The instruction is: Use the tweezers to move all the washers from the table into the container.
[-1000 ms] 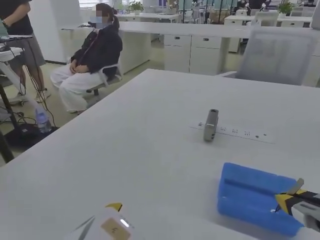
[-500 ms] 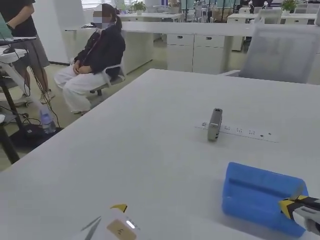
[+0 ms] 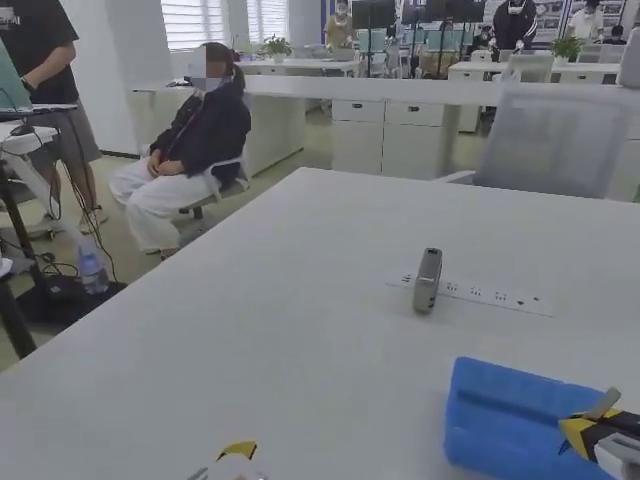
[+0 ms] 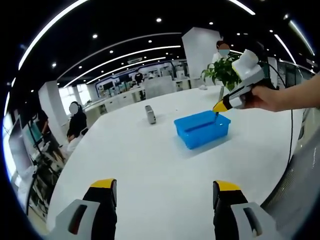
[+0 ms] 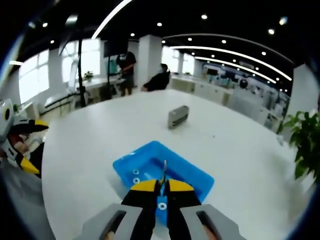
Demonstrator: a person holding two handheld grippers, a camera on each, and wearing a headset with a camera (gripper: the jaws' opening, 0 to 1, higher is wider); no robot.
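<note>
Right gripper (image 5: 163,189) pinched the tweezers (image 5: 164,172) over the blue container (image 5: 195,177), washers (image 5: 135,173) already inside; left gripper (image 4: 161,187) hung wide, empty. Task looked nearly finished to me.

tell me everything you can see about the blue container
The blue container is a shallow, open rectangular tray with rounded corners and no lid. It looks like plastic. It sits flat on the white table, nearer the person than the power strip. At least two small washers lie on its floor. The tweezers, clamped in the right gripper, point over its inside. Whether they touch it cannot be told.
</note>
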